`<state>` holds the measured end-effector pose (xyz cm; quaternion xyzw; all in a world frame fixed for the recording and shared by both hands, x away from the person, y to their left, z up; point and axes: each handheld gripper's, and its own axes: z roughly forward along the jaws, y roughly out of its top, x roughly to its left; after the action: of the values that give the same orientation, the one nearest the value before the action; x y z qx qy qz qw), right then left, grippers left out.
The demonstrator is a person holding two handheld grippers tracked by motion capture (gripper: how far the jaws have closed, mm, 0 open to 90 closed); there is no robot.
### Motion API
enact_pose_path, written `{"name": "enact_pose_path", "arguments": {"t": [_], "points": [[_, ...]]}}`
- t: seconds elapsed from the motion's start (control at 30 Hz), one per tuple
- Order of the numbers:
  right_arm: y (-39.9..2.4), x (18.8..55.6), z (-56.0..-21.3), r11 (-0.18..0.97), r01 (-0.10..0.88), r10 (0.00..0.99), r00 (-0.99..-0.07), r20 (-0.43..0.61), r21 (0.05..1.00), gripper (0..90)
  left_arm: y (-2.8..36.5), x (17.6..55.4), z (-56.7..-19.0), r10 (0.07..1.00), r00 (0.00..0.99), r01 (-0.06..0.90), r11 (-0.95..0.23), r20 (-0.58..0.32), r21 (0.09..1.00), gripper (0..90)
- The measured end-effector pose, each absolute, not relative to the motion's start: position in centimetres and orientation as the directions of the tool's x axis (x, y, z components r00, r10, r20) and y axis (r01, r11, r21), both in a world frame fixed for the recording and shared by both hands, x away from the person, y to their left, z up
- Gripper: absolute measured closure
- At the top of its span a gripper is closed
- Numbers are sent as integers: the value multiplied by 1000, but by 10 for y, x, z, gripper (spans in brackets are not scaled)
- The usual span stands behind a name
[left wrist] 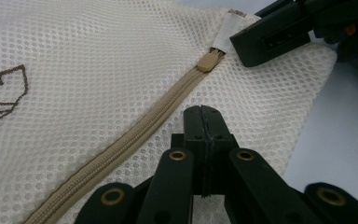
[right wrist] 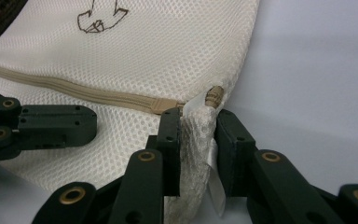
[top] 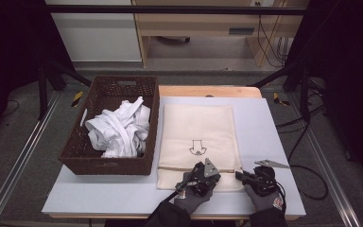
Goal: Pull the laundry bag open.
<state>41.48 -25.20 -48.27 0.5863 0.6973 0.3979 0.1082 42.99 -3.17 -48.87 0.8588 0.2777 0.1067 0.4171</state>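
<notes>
A cream mesh bag [top: 198, 142] lies flat on the tabletop [top: 264, 137] beside a basket [top: 99, 161]. The right gripper [right wrist: 196, 128] pinches the bag's corner at the zipper end [right wrist: 213, 95]. The left gripper [left wrist: 204, 122], fingers pressed together, rests on the mesh beside the zipper [left wrist: 135, 135].

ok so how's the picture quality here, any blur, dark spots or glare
High view: soft and dim, black at the side edges, light pooled on the table; no glare. Left gripper view: mesh bag weave and zipper sharp, nearest linkage slightly soft. Right gripper view: bunched corner of the bag sharp, far table washed out pale.
</notes>
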Motion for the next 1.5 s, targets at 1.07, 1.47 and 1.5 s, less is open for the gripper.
{"name": "enact_pose_path", "arguments": {"t": [1.07, 1.47, 1.5], "points": [[-251, 403, -458, 5, 599, 867, -402, 295, 801, 839, -48, 439, -454, 513, 858, 295, -526, 20, 798, 754], [-247, 404, -456, 20, 581, 860, -426, 283, 813, 841, -58, 450, -459, 505, 863, 294, -539, 23, 789, 679], [-247, 404, -456, 23, 582, 859, -427, 282, 813, 841, -58, 451, -460, 499, 866, 291, -543, 24, 787, 678]]}}
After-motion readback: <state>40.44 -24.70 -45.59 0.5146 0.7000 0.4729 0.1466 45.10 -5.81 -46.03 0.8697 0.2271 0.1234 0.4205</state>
